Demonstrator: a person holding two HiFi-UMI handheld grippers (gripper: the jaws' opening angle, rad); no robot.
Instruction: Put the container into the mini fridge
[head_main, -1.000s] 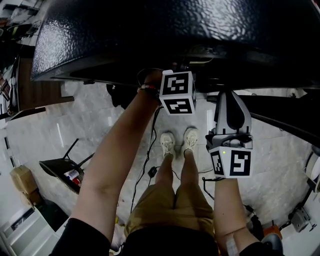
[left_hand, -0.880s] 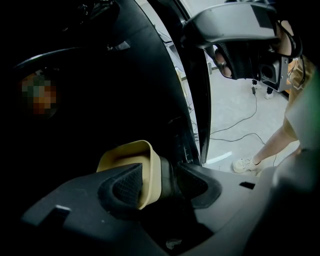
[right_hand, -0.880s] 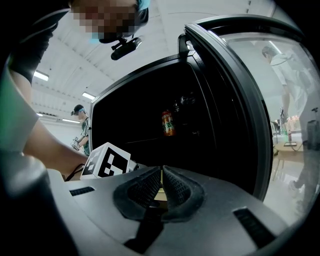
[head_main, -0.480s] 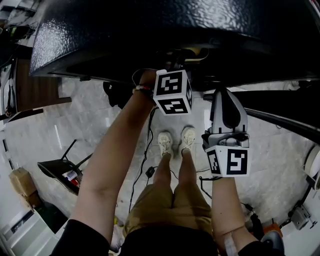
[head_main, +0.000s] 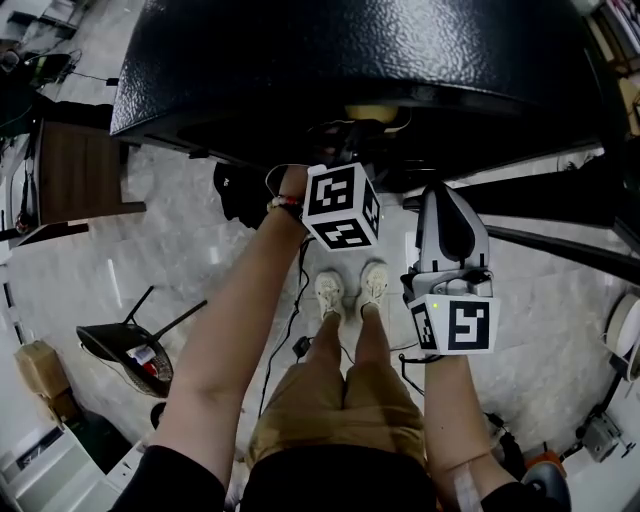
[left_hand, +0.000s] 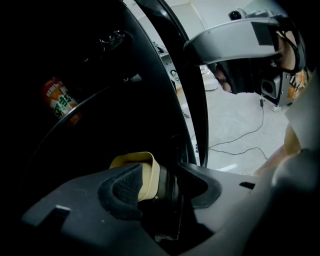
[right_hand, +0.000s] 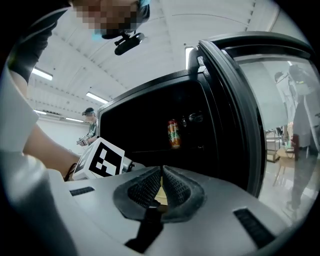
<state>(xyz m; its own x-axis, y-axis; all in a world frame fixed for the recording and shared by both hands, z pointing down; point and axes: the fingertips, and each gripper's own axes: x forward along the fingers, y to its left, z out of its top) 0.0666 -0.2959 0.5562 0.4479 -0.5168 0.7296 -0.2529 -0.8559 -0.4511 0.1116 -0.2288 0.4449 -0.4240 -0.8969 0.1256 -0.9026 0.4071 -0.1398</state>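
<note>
The black mini fridge (head_main: 360, 50) fills the top of the head view, and its door (right_hand: 240, 100) stands open. My left gripper (left_hand: 160, 175) is shut on a cream container (left_hand: 142, 170) and reaches into the dark inside. In the head view only its marker cube (head_main: 340, 205) and a bit of the container (head_main: 375, 112) show under the fridge's top edge. An orange drink can (left_hand: 60, 100) stands inside the fridge, and the can (right_hand: 173, 133) also shows in the right gripper view. My right gripper (right_hand: 161, 172) hangs shut and empty just right of the left one.
The open door's edge (left_hand: 192, 90) rises close on the right of the left gripper. Cables (head_main: 295, 300) run over the pale floor by the person's shoes. A black stand (head_main: 130, 345) lies at the left, near a wooden table (head_main: 80, 170). Another person (right_hand: 300, 100) stands beyond the door.
The head view has shifted, so more of the fridge top shows. The left gripper's cube sits slightly lower and further left, and the cream container now peeks out under the fridge's edge.
</note>
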